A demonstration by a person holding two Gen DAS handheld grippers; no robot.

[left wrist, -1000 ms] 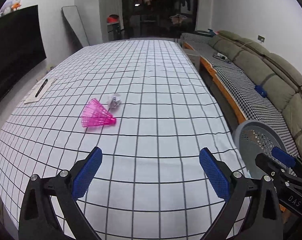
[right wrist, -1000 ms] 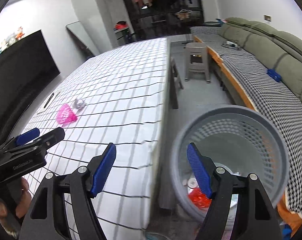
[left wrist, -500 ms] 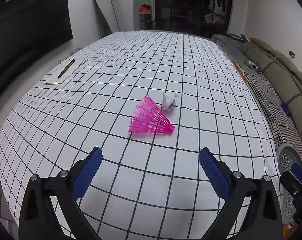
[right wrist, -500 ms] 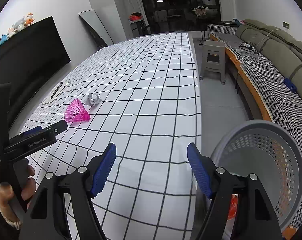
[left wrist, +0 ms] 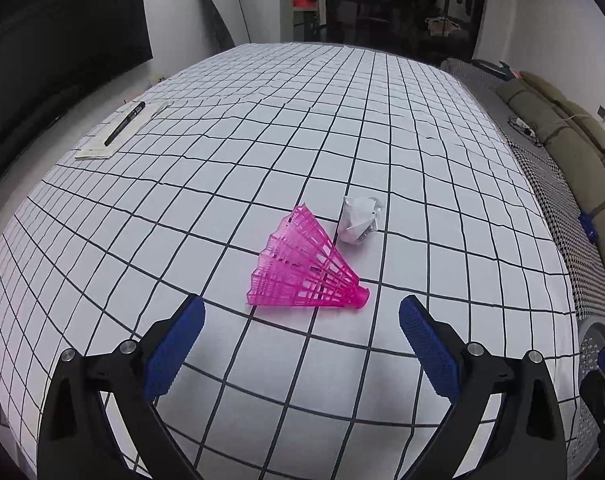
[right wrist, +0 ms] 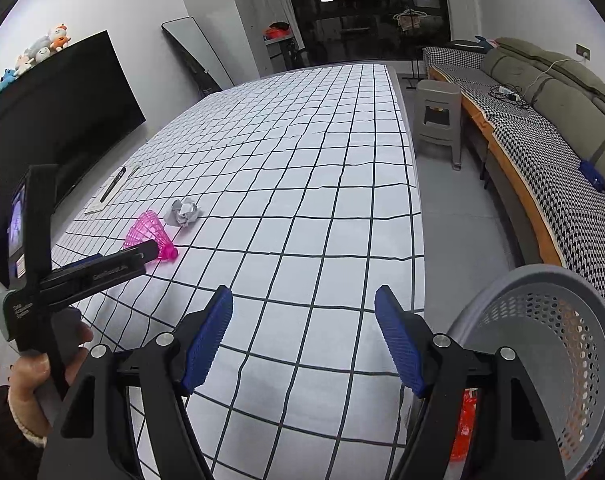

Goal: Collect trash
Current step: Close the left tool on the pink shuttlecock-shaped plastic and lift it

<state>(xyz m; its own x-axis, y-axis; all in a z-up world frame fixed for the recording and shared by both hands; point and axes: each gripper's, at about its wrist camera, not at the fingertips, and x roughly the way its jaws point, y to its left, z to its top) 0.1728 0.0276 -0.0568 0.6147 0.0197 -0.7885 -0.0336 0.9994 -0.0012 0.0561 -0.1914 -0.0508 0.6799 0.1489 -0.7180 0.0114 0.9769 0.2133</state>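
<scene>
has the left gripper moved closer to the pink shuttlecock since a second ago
Yes. The left gripper has closed in on the pink shuttlecock, which stays beside the crumpled paper.

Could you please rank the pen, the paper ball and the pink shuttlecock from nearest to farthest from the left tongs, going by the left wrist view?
1. Shuttlecock: lying on its side just ahead of the open left tongs.
2. Paper ball: right behind it, slightly to the right.
3. Pen: far off at the table's left edge, on a notepad.

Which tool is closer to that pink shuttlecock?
Left. The left tool sits open just short of the pink shuttlecock; the right tool is off toward the trash basket.
</scene>
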